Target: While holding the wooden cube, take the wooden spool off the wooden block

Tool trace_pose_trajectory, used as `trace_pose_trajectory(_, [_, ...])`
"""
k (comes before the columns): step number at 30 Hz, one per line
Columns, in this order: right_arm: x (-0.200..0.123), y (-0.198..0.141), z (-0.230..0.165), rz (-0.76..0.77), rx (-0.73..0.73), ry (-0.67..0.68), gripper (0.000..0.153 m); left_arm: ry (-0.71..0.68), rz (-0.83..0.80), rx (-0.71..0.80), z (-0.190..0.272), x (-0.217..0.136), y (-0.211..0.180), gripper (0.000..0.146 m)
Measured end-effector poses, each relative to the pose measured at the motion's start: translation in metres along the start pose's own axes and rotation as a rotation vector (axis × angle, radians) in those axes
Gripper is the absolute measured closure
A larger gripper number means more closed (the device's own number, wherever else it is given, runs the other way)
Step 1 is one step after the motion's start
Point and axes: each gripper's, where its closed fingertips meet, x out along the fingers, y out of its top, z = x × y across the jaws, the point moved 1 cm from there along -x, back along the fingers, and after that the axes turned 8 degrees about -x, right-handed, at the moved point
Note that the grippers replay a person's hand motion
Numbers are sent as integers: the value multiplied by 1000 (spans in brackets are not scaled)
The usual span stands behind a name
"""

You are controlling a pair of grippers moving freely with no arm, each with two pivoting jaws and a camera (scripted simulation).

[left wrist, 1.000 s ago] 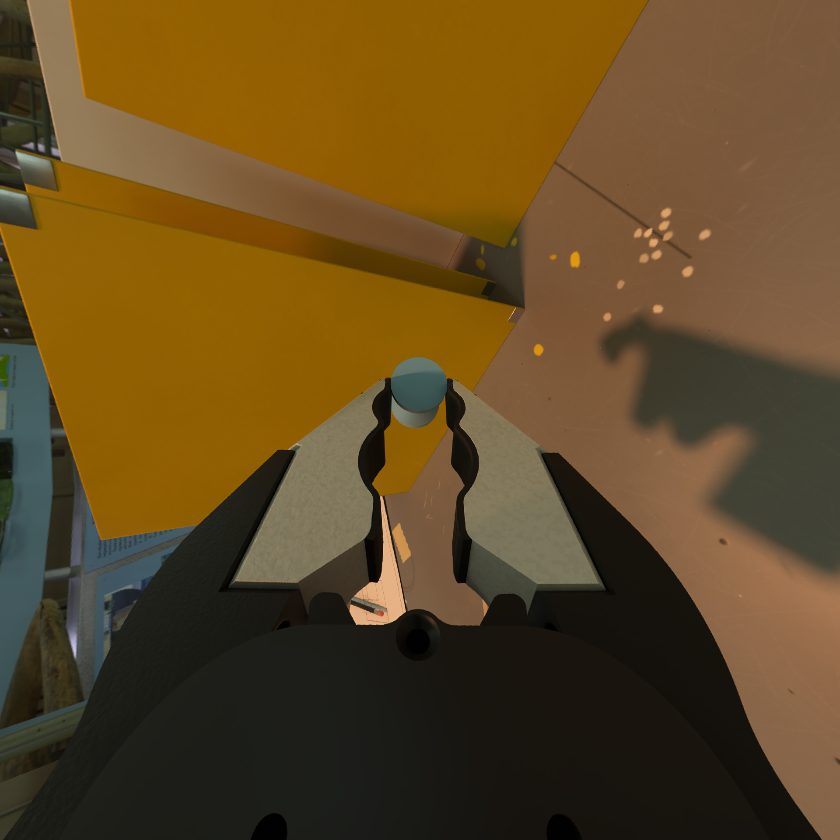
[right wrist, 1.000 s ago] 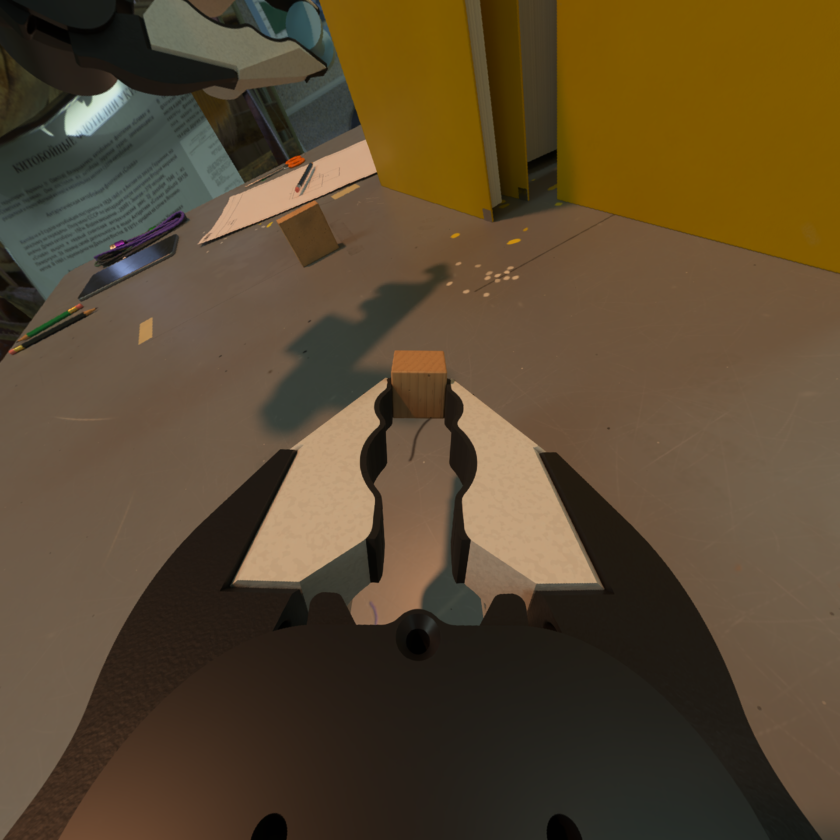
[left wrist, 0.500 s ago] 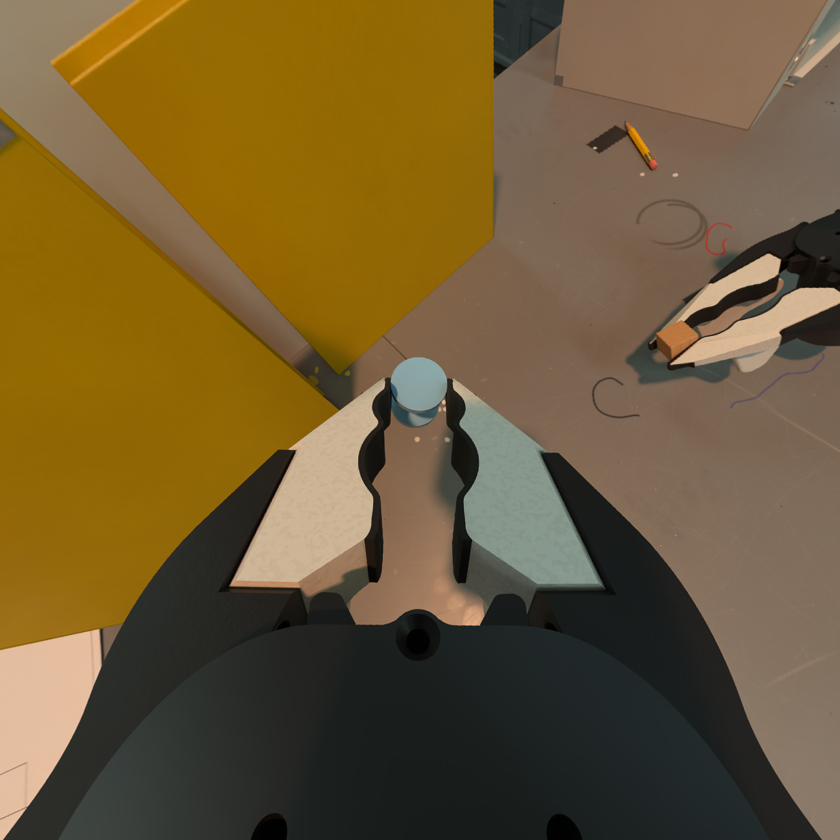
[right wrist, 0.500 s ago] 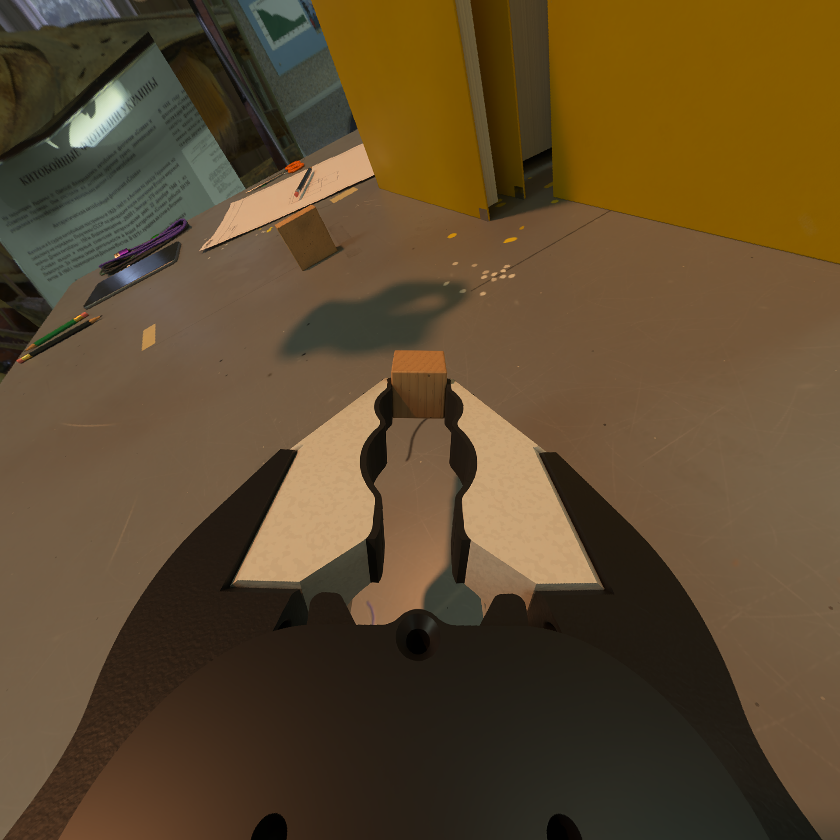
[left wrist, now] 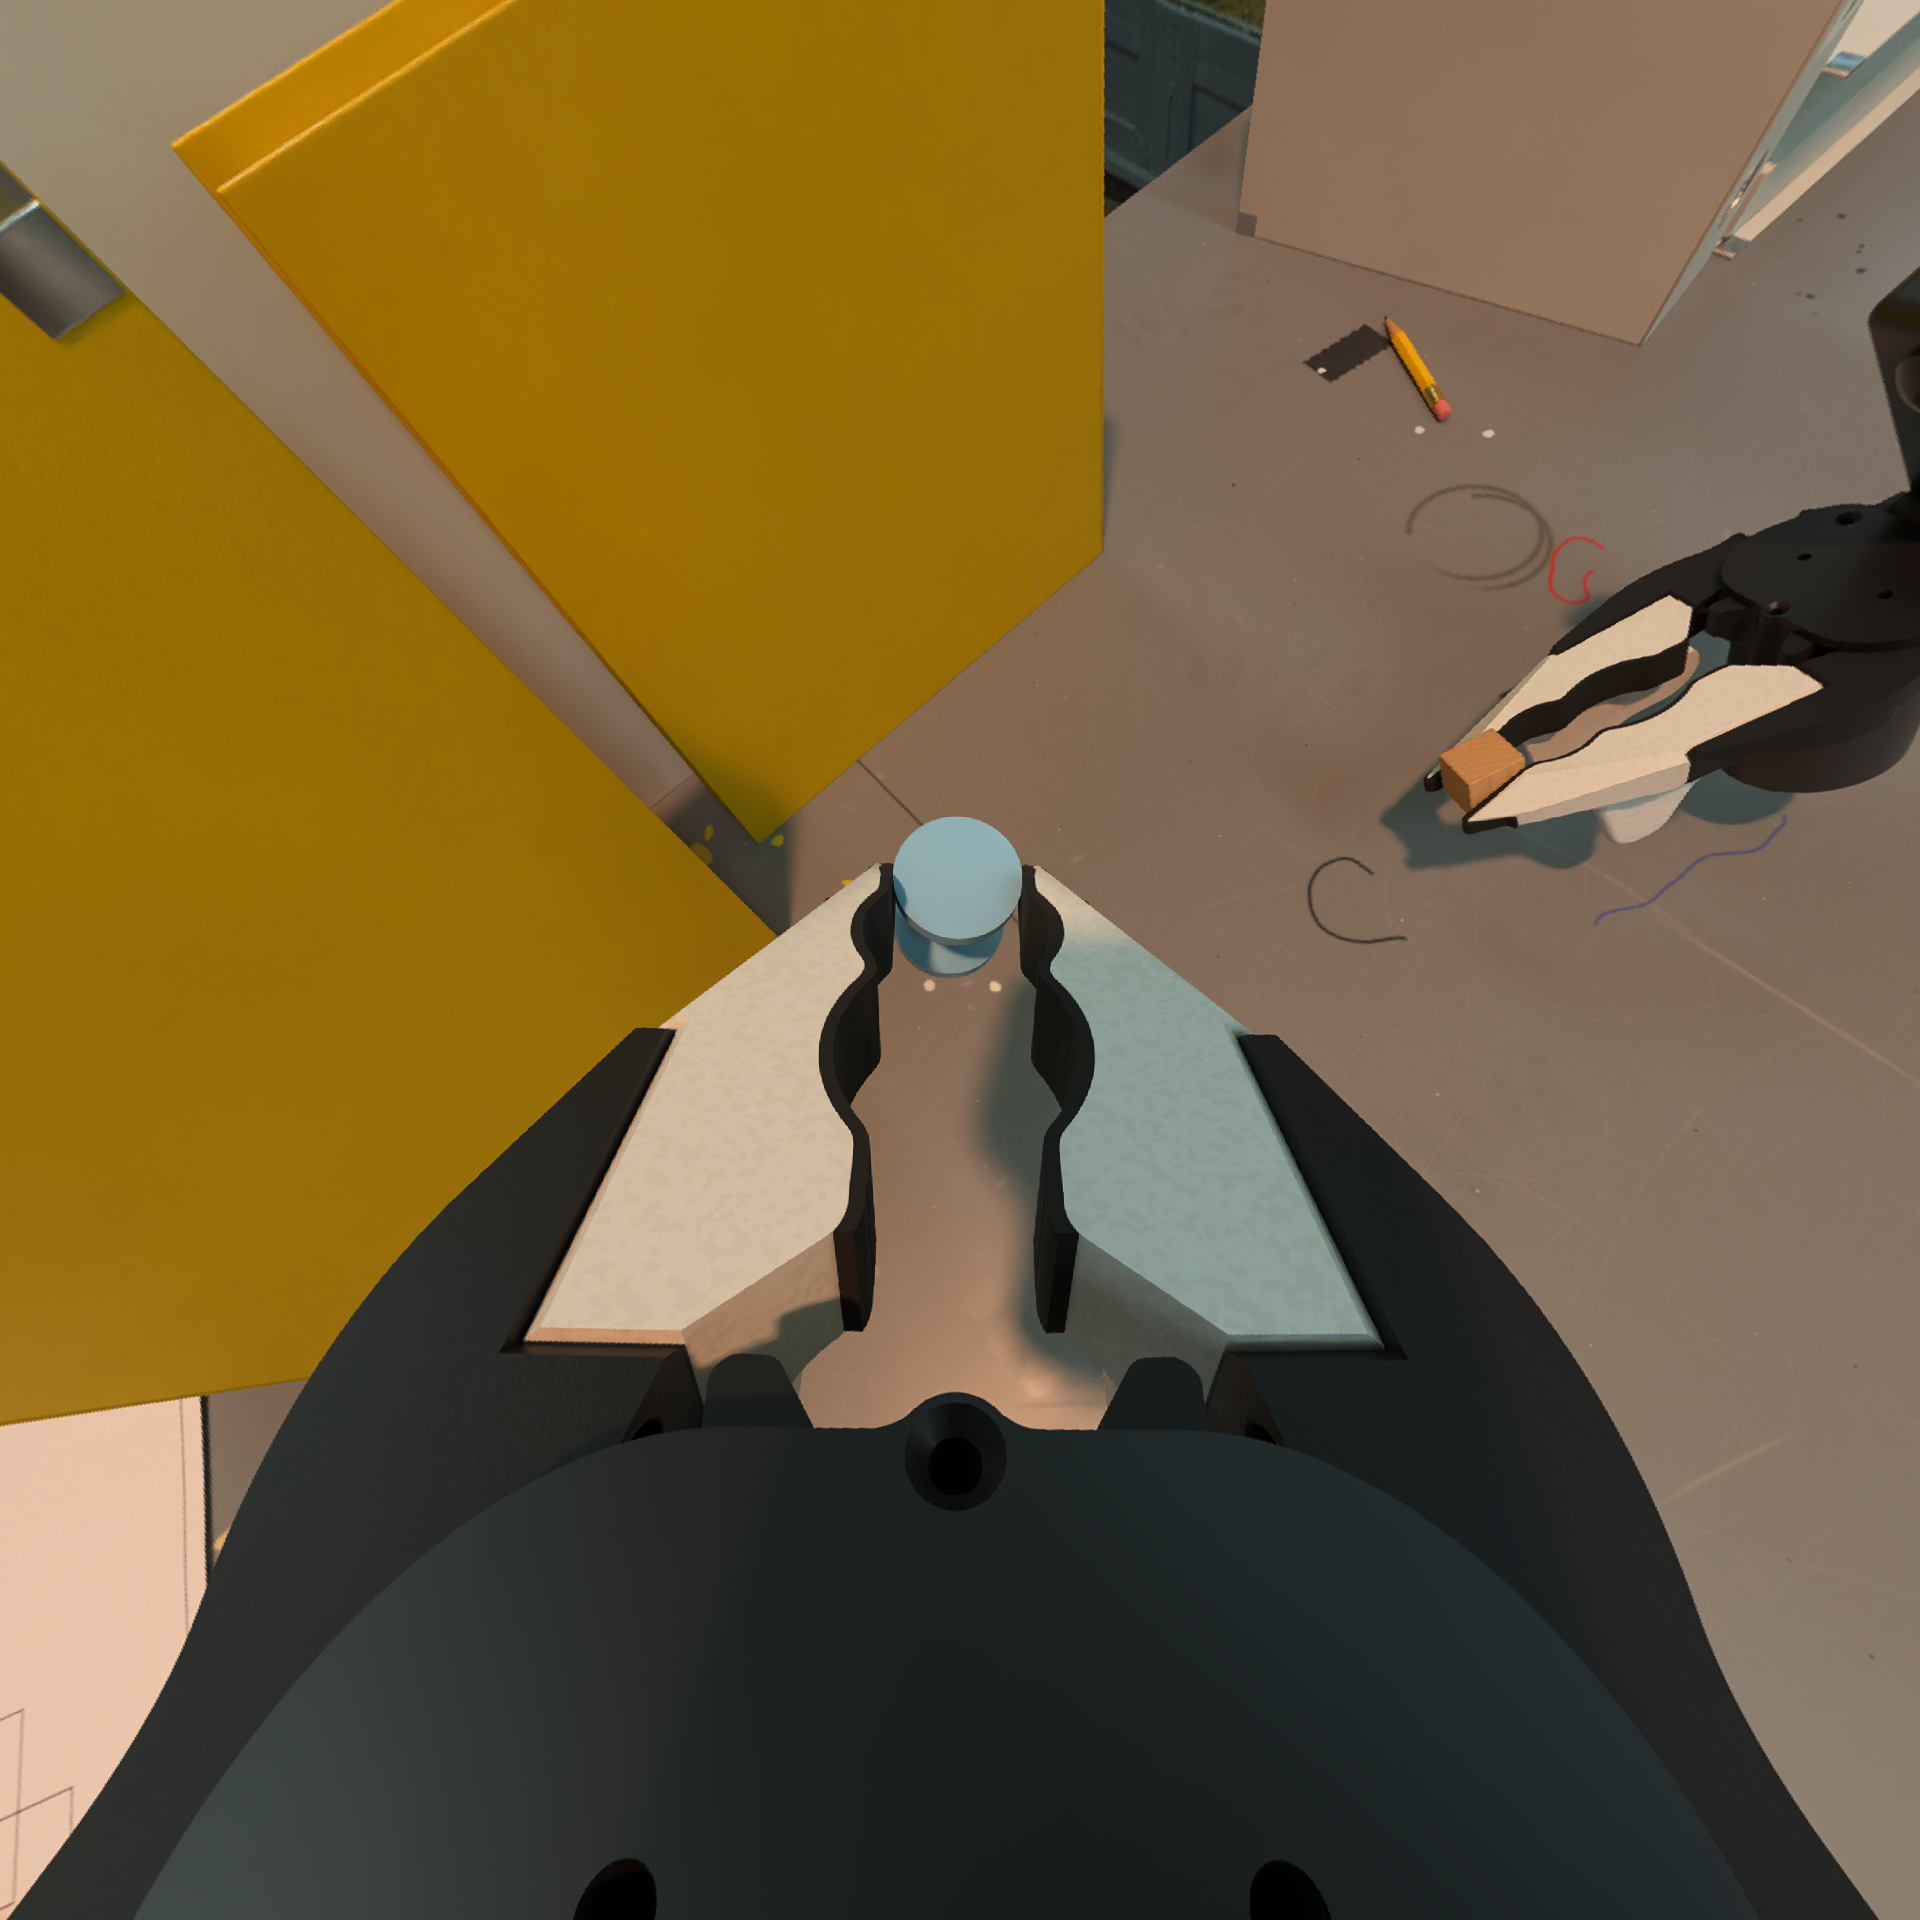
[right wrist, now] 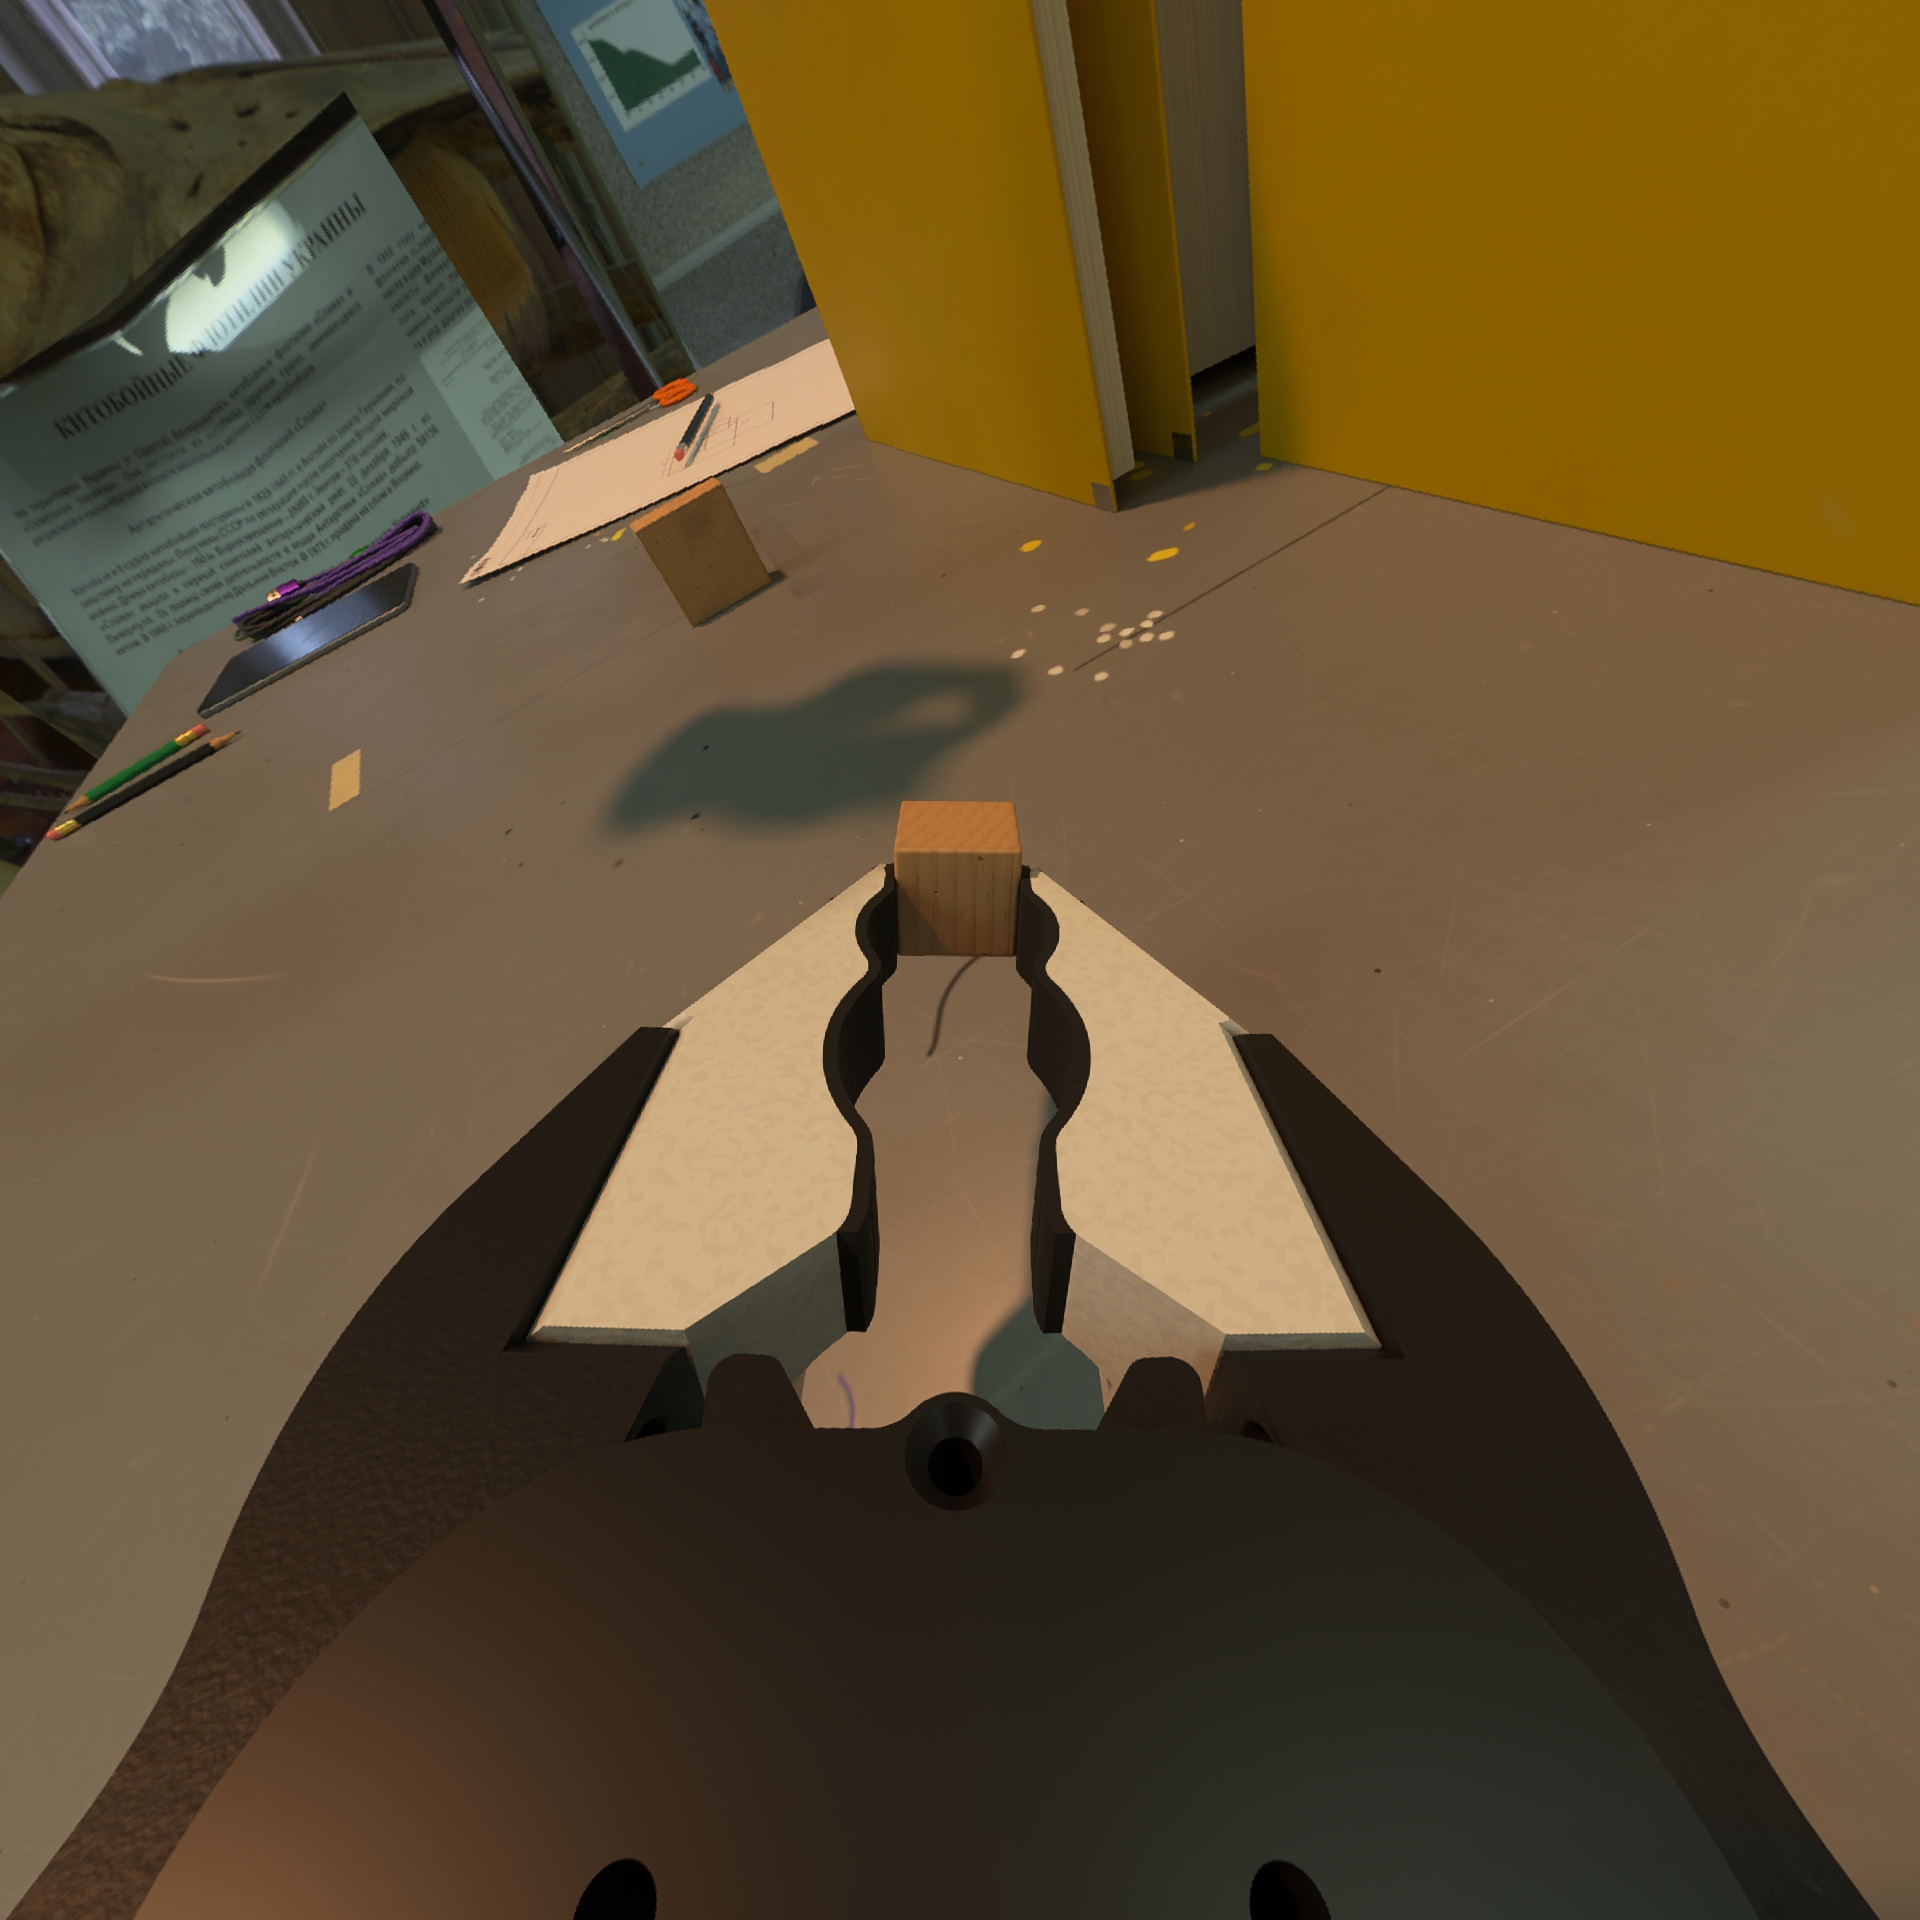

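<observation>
Spool (left wrist: 956, 894) gripped aloft in left tongs (left wrist: 956, 914); right tongs (right wrist: 956, 914) clamp the cube (right wrist: 956, 883).

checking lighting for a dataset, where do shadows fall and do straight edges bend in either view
Left wrist view: the right gripper casts a dark shadow on the table beneath it; the yellow panels look splayed. Right wrist view: a large soft shadow lies beyond the wooden cube; panel edges lean.

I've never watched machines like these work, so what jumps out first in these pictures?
The big yellow panels standing on the grey table dominate. In front of them, the left gripper pinches a pale blue spool at its fingertips. The right gripper clamps a small wooden cube, and a wooden block stands bare beyond it.
</observation>
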Motion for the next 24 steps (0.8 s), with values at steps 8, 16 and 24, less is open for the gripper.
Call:
trace_pose_trajectory(8, [0,0,0,0,-3,-1,131,-37,90,-117,-8,-12,3,123])
trace_pose_trajectory(16, [0,0,-1,-2,0,3,131,34,38,-75,-9,-11,-8,123])
trace_pose_trajectory(24, [0,1,-1,0,-7,-2,131,0,0,-18,3,1,-12,123])
